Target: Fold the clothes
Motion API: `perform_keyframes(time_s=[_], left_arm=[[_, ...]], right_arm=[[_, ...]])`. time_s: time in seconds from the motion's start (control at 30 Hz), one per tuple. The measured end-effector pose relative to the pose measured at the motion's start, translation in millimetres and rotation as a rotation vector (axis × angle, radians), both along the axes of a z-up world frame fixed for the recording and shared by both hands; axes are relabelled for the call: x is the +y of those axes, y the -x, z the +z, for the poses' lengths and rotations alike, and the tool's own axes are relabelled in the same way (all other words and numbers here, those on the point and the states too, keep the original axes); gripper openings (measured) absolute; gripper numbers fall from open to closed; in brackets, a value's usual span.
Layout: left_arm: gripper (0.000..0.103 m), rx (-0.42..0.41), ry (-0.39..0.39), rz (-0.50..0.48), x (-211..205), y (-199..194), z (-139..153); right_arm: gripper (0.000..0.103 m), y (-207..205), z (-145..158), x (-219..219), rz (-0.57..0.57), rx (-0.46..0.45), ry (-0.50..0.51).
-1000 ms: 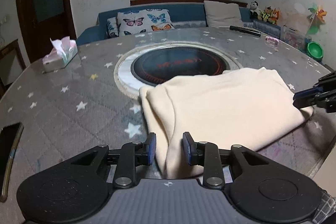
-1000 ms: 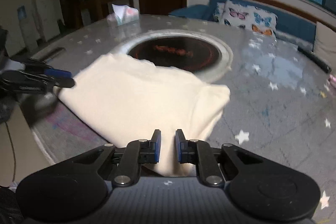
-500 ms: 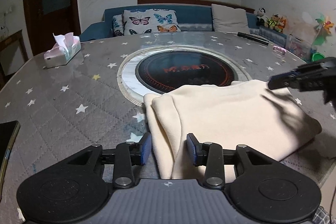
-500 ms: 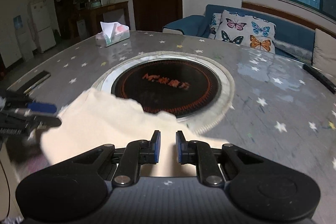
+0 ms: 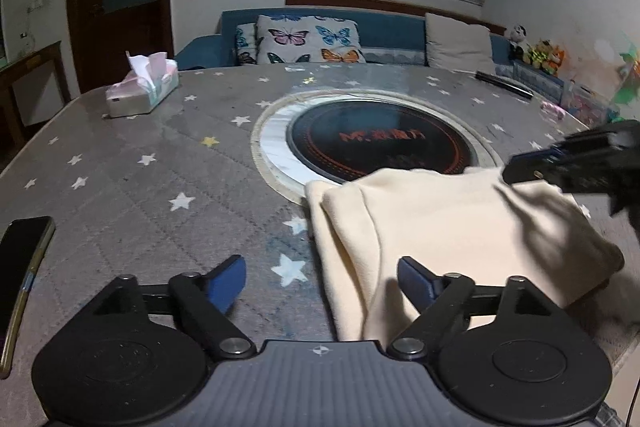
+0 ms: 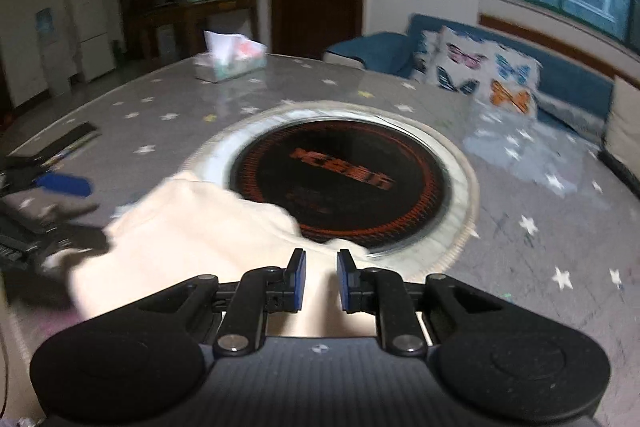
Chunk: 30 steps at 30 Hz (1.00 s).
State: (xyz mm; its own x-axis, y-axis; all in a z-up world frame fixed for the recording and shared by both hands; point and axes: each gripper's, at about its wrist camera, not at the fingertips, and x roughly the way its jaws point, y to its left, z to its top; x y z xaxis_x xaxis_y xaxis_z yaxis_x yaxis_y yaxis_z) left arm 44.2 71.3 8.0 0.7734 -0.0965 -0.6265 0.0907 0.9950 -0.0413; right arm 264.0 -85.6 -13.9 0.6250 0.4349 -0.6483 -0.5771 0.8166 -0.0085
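Observation:
A cream garment (image 5: 452, 227) lies folded on the grey star-patterned table, at its near edge beside the round black cooktop (image 5: 380, 143). My left gripper (image 5: 320, 277) is wide open above the garment's left edge and holds nothing. My right gripper (image 6: 320, 277) hovers over the garment (image 6: 188, 239) with its jaws a narrow gap apart and nothing between them. Each gripper shows at the side of the other's view: the right one in the left wrist view (image 5: 568, 167), the left one in the right wrist view (image 6: 60, 187).
A tissue box (image 5: 142, 89) stands at the far left of the table. A black phone (image 5: 20, 279) lies at the near left edge. A dark remote (image 5: 504, 85) lies at the far right. A sofa with butterfly cushions (image 5: 308, 41) is behind the table.
My left gripper has opened wide and let go of the garment's edge. Both grippers have lifted and drawn back; the garment now lies flat in a smaller fold.

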Motion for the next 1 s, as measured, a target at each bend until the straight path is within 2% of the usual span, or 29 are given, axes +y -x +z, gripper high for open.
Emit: perform_keyframes(time_s=[0.03, 0.1, 0.43, 0.53, 0.63, 0.73, 0.87, 1.0], left_arm=[[0.098, 0.002, 0.005, 0.01, 2.2, -0.4, 0.4], [0.103, 0.001, 0.014, 0.028, 6.5, -1.0, 1.8], [0.103, -0.01, 0.037, 0.131, 37.4, -7.9, 13.6], [0.103, -0.012, 0.063, 0.165, 46.1, -9.8, 17.3], [0.103, 0.001, 0.113, 0.18, 51.3, -12.1, 18.2], [0.103, 0.017, 0.157, 0.177, 51.8, -14.5, 16.7], [0.103, 0.046, 0.213, 0.165, 51.1, -17.1, 12.4], [0.103, 0.084, 0.304, 0.166, 53.2, -20.7, 7.8]], right_arm=[[0.017, 6.2, 3.2, 3.5, 0.025, -0.005, 0.0], [0.028, 20.5, 9.6, 13.6, 0.09, -0.019, 0.005], [0.046, 74.4, 12.1, 75.6, 0.376, -0.047, 0.049], [0.046, 88.0, 3.6, 98.5, 0.445, -0.069, 0.093], [0.046, 101.4, -5.7, 119.3, 0.494, -0.128, 0.167], [0.045, 111.4, -13.9, 136.5, 0.521, -0.181, 0.235], [0.042, 116.9, -21.8, 147.5, 0.529, -0.209, 0.281], [0.029, 119.5, -24.2, 149.2, 0.51, -0.234, 0.299]])
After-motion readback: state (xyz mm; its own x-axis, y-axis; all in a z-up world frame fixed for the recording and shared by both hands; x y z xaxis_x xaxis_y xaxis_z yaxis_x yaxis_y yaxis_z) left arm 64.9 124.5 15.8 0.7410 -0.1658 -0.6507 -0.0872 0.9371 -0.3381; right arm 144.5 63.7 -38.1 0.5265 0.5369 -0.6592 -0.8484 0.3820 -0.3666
